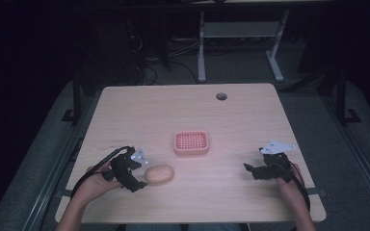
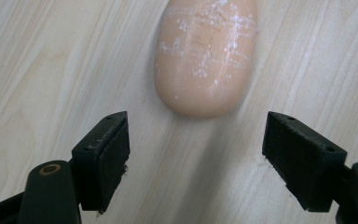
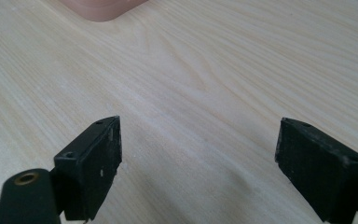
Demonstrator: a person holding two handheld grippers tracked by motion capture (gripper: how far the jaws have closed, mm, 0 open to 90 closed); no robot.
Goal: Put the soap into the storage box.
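Black and spread wide, the jaws of the left gripper (image 2: pixel 196 158) are pointing at the pale orange, egg-shaped soap bar (image 2: pixel 205 56) lying flat on the light wooden table (image 2: pixel 42 60), with nothing between them yet; in the left gripper view the bar's rounded near end is sitting at twelve o'clock just beyond the tips, a little apart from both pads. From above, the left gripper (image 1: pixel 134 174) is resting at about nine o'clock of the soap bar (image 1: pixel 160 173), which is lying near the front of the table (image 1: pixel 183 103) toward its left. To do this reach well, the person should probably be sliding the jaws forward along the bar's long axis until they are bracketing its widest part, keeping them level with the wood and centred, since the curved, chalky-streaked surface looks likely to squirt out of an off-centre pinch. Farther out, at one o'clock of the bar, the pink slotted plastic soap dish (image 1: pixel 191 143) is waiting, well apart. The right gripper (image 1: pixel 257 169) is idling with jaws equally parted over bare wood.
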